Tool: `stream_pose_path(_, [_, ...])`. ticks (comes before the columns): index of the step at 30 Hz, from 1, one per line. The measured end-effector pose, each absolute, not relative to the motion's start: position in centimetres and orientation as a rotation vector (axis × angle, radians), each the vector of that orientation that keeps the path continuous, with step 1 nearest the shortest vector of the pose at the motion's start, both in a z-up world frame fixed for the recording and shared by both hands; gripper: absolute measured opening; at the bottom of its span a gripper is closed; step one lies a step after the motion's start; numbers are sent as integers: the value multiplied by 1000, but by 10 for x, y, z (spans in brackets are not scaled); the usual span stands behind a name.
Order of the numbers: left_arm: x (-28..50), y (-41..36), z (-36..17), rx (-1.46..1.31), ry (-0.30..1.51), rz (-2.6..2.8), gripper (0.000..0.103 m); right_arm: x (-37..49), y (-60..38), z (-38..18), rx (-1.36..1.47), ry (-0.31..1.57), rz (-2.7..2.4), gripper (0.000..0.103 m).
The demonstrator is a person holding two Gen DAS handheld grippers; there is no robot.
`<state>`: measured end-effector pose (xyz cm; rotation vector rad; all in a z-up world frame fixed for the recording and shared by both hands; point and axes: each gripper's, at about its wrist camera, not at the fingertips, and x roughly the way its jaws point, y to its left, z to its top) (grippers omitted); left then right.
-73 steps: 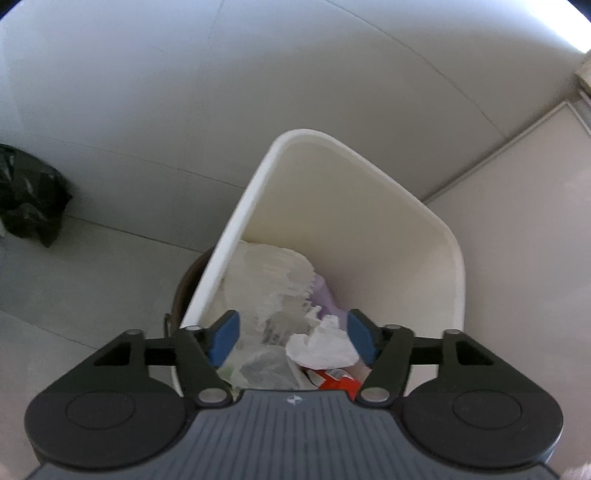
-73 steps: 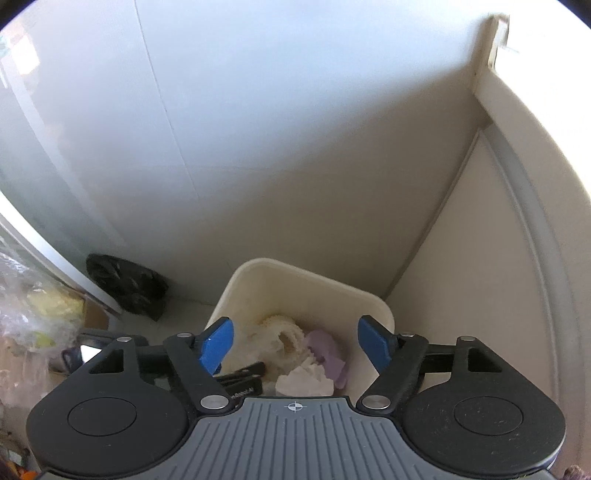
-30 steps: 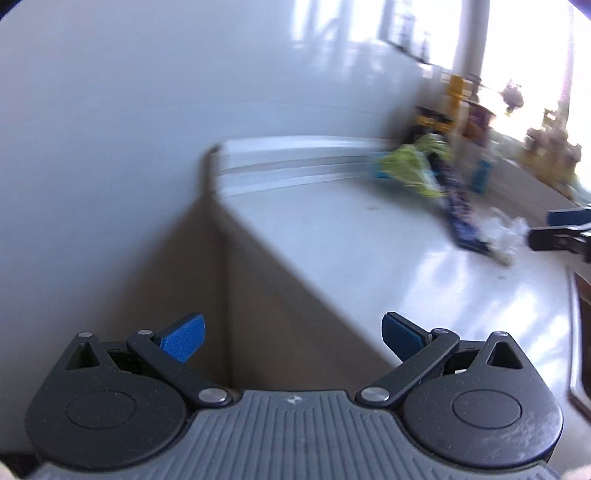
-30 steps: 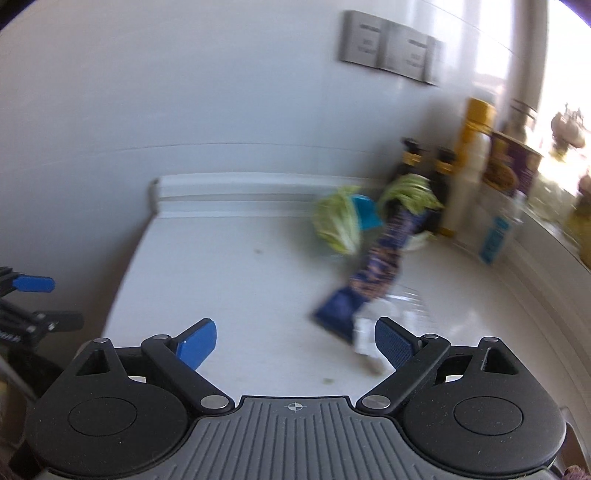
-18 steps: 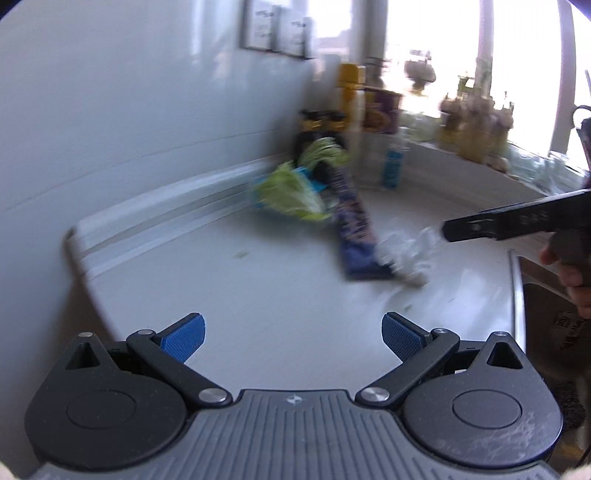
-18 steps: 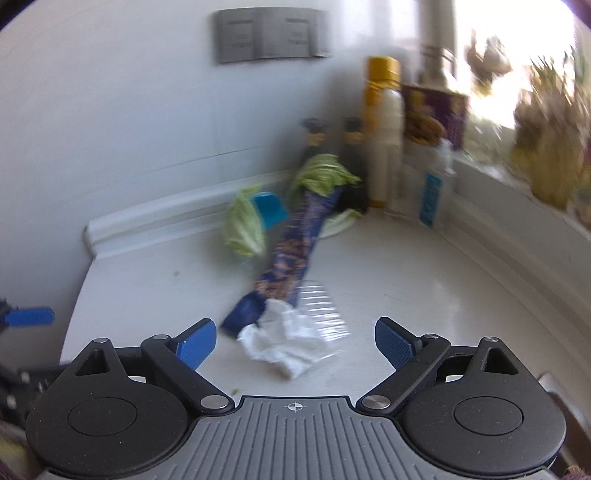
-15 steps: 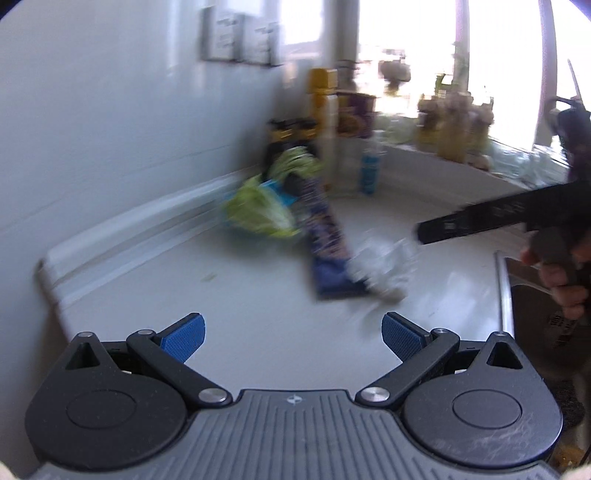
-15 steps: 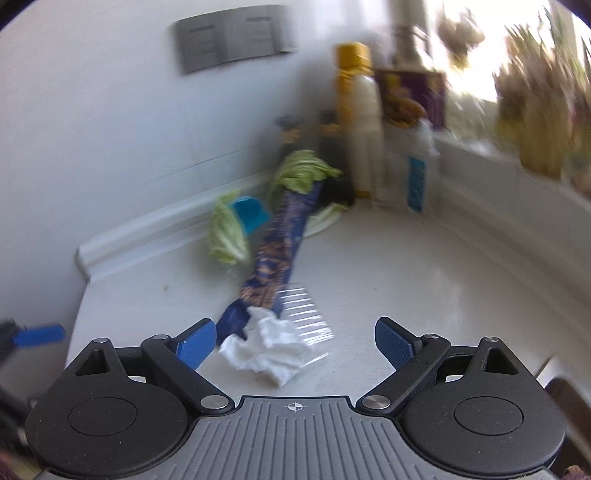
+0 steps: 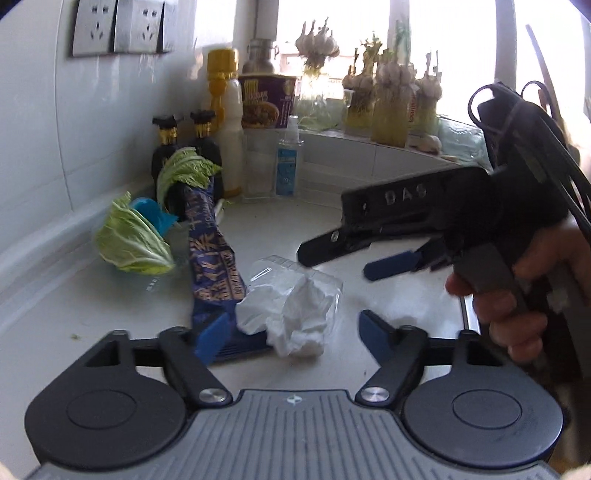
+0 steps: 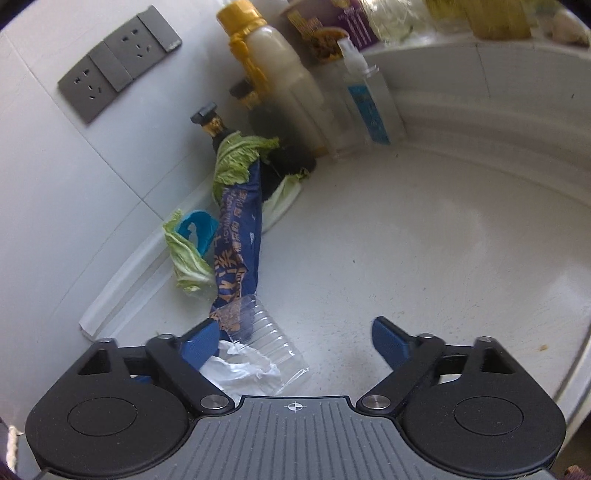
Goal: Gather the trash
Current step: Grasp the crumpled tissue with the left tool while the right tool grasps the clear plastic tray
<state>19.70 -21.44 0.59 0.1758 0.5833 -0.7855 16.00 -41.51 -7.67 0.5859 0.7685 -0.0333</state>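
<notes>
A crumpled white tissue [image 9: 291, 314] lies on the white counter [image 9: 110, 314] between the fingers of my left gripper [image 9: 295, 332]. Its jaws are closing and the pads stand just off the tissue. Behind the tissue are a crushed clear plastic cup [image 9: 299, 269], a long blue wrapper [image 9: 212, 258] and cabbage leaves [image 9: 129, 243]. My right gripper [image 9: 354, 262], held by a hand [image 9: 517, 295], hovers over the cup from the right. In the right wrist view its jaws [image 10: 293, 339] are closing, with the clear cup [image 10: 266, 332] and tissue [image 10: 236, 369] near the left pad, untouched.
Dark bottles [image 9: 166, 147], a white bottle with a yellow cap [image 9: 229, 122], an instant-noodle cup [image 9: 266, 99] and a small spray bottle [image 9: 288, 162] stand in the back corner. Jars of garlic [image 9: 388, 103] line the sill. Wall sockets [image 9: 118, 26] are above. A sink rim [image 9: 467, 314] is at the right.
Both grippers have left the white bin and swung over to the counter, closing in on the tissue and the cup. Both pairs of jaws have narrowed. The right gripper has rolled.
</notes>
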Motion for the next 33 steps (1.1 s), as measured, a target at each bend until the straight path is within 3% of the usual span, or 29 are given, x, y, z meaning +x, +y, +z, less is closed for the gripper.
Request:
stream_pose_path(3, [205,-221,1,145,613,-774,51,165,-417,-83,612,771,-27,61])
stream_pose_path(4, [208,-222,0,136,623,-770,48,166,-418,-85,633,765,-23,59])
stream_pose_path(8, [212,-222,-5,115,666,-767,11,168,-423,-89,698,752,4,53])
stream_pose_path(9, [212,-221,-6,117,673,-761,9,169,-422,-90,704,752,10,53])
stream_pose_path(24, [197,-170,3,51,701,-742,6,169,-392,-92,657,759,134,53])
stream_pose_path(33, [185,-143,4,133,667,-669,6,169,-343,-89,435,811,125,51])
